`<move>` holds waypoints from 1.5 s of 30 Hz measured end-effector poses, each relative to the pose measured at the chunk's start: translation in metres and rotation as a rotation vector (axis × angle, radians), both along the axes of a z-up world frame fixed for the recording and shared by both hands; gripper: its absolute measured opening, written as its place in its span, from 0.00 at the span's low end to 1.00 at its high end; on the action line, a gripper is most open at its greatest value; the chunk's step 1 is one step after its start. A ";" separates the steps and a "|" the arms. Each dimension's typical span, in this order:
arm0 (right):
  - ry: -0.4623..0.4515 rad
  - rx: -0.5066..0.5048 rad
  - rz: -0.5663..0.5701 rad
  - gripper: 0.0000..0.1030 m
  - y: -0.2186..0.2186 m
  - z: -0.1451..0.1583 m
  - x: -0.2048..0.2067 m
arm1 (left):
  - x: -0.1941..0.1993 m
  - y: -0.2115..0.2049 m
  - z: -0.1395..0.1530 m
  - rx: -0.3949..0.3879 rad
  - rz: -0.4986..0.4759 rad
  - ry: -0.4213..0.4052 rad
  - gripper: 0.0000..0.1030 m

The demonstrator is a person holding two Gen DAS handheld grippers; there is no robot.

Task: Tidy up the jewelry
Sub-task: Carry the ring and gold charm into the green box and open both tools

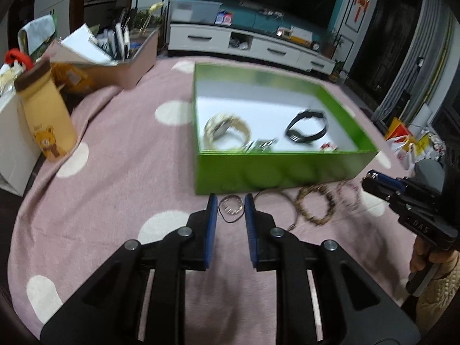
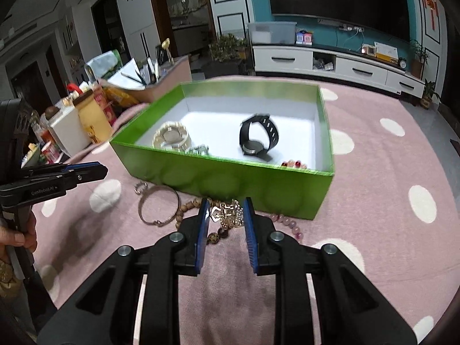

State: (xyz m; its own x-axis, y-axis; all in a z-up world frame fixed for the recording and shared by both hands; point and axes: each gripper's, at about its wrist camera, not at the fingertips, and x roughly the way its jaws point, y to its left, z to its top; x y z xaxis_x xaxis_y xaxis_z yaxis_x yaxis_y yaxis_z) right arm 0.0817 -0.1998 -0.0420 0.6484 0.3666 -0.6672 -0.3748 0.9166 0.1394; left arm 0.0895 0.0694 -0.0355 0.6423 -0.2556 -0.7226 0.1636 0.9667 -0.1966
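Note:
A green box (image 1: 276,174) (image 2: 230,178) on the pink dotted cloth holds a cream watch (image 1: 227,129) (image 2: 171,138), a black watch (image 1: 306,128) (image 2: 258,138), a small silver piece (image 1: 260,144) and red beads (image 2: 293,164). In front of it lie a small beaded ring (image 1: 231,205), a thin bangle (image 2: 158,204), a wooden bead bracelet (image 1: 316,208) and a pink bead bracelet (image 1: 349,194). My left gripper (image 1: 231,208) is open, its tips either side of the small ring. My right gripper (image 2: 225,212) is open around a gold ornament (image 2: 228,214).
A yellow bear bottle (image 1: 46,115), a white box (image 1: 11,143) and a pink bin of papers and pens (image 1: 115,57) stand at the left. A TV cabinet (image 1: 247,44) is behind the table. The table edge curves at the right.

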 end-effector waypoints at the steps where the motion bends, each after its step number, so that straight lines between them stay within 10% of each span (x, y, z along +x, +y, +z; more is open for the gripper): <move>1: -0.007 0.007 -0.003 0.23 -0.002 0.004 -0.001 | 0.001 -0.002 0.006 -0.007 -0.006 -0.009 0.18; 19: -0.108 0.039 -0.034 0.23 -0.009 0.047 0.026 | 0.057 -0.073 0.053 0.020 -0.098 -0.096 0.18; 45: 0.060 0.036 -0.067 0.23 -0.007 0.001 0.092 | 0.126 -0.116 -0.005 0.127 -0.116 0.040 0.18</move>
